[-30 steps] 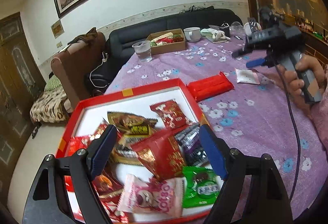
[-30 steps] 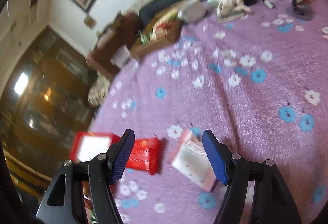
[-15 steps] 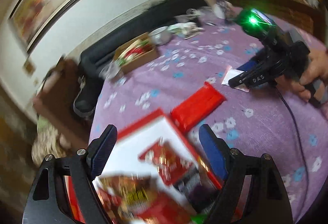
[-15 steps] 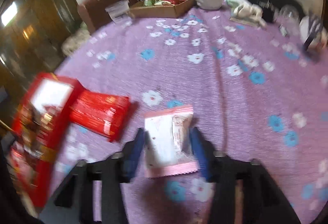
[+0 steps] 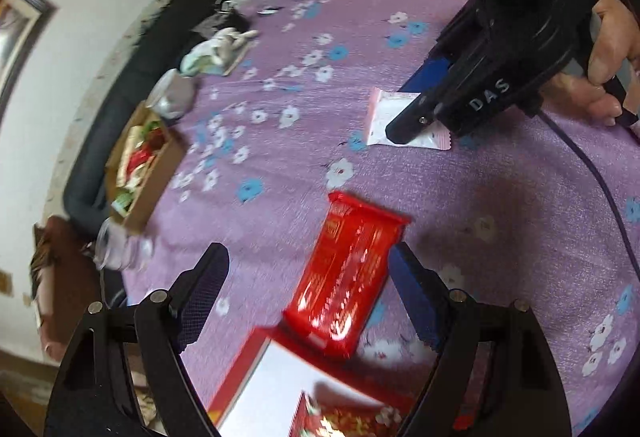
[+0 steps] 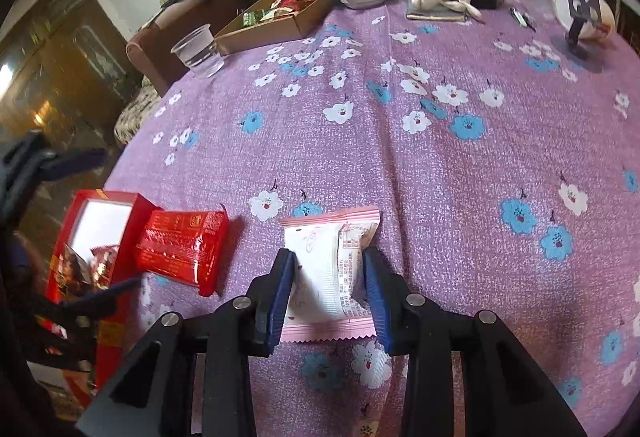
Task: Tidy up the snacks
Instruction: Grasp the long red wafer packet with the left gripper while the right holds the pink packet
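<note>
The right gripper was being closed on the pink-edged white snack packet, low in the frame, likely for the red box. The left gripper was held open over the red snack packet.

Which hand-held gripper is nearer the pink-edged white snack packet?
Right. The right hand-held gripper straddles the pink-edged white snack packet, jaws closing on it. The left hand-held gripper hangs open over the red snack packet, well short of it.
</note>
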{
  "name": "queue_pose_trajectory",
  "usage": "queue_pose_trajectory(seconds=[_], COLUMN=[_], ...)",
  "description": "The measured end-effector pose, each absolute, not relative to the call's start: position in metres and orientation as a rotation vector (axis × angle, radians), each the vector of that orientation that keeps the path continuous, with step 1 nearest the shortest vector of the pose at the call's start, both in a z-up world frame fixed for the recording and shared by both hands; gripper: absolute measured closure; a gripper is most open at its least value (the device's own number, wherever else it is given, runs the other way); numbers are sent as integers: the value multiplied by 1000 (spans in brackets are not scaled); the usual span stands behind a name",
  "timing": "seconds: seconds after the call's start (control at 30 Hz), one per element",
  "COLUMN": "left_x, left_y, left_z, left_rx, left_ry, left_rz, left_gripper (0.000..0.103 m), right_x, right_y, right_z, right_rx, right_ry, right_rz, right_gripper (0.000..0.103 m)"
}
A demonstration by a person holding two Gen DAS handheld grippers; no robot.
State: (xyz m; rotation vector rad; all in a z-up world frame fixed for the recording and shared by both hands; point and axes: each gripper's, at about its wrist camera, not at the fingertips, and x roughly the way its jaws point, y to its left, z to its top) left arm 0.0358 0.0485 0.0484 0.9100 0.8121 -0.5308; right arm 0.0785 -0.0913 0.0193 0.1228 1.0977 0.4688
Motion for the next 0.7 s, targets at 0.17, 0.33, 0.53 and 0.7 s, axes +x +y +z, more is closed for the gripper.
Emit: queue_pose_trajectory(seconds=[0.17, 0.33, 0.53, 0.7], left_x=[49, 63, 72, 86], left_y=[48, 48, 53, 60], left_z=[36, 22, 16, 14], left_rx=[935, 956, 899, 768], left_ry=[908, 977, 1014, 1126], left_rz=[-685, -747, -849, -845], left_gripper=[21, 21, 21, 20], right_x=[79, 80, 82, 83], right_y=[-95, -96, -98, -99], right_z=[19, 19, 18, 17], right_rx=[161, 178, 195, 206], right_ry=[1106, 1108, 1110, 1111], right_rz=[471, 473, 477, 479], right_gripper=[66, 66, 66, 66])
